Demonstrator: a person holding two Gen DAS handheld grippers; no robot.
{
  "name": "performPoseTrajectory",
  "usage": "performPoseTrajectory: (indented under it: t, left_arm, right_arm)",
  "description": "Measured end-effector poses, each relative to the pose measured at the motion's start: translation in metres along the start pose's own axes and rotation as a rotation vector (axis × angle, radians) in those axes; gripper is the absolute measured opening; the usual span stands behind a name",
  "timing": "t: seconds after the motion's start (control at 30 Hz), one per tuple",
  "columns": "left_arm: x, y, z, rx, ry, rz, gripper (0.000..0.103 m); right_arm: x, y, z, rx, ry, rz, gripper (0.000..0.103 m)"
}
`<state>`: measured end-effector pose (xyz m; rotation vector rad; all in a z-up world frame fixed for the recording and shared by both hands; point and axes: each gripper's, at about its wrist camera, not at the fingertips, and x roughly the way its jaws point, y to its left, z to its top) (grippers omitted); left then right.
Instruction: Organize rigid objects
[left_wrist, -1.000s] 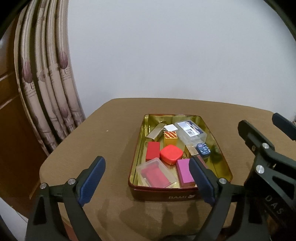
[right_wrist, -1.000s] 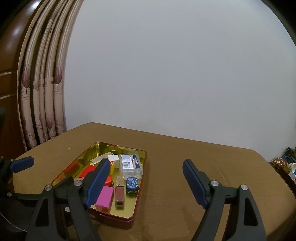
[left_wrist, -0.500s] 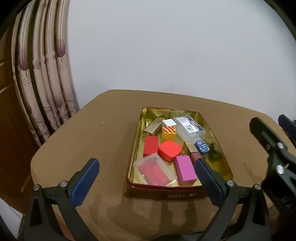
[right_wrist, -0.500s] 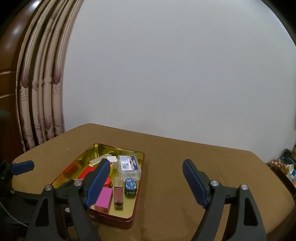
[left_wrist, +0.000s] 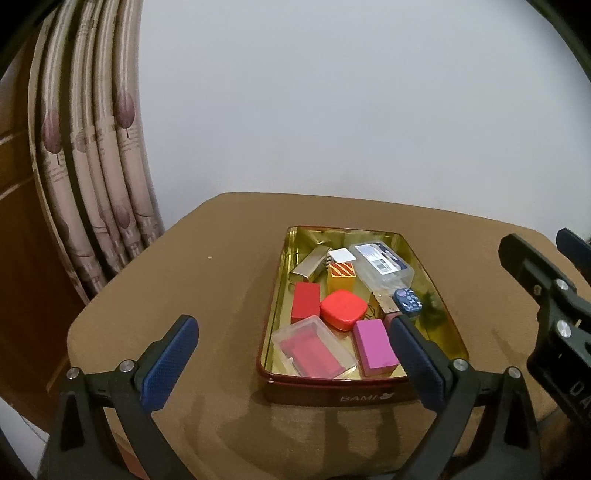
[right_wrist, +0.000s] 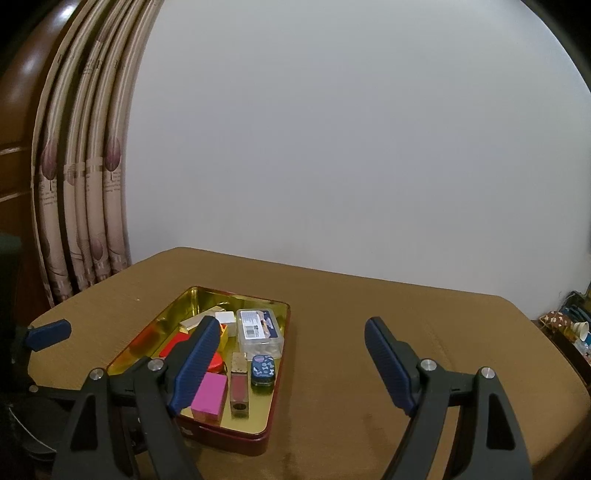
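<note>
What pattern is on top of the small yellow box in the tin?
Red and white diagonal stripes on the yellow box, best in the left wrist view.

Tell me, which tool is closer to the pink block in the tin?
Left. The left tool hangs open just before the tin with the pink block; the right tool sits off to the tin's right.

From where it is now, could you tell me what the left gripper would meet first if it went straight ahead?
Probably the near wall of the tin, since the open left gripper points down toward it; depth is unclear.
</note>
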<state>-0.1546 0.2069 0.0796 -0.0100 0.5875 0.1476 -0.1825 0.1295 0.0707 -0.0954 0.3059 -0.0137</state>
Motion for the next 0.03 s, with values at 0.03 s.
performPoseTrajectory:
  t: [0.03]
  left_arm:
    - [-0.0006, -0.0003, 0.0006, 0.003, 0.002, 0.000, 0.102]
  right_arm:
    - [-0.0004, 0.0002, 0.0003, 0.000, -0.001, 0.002, 0.083]
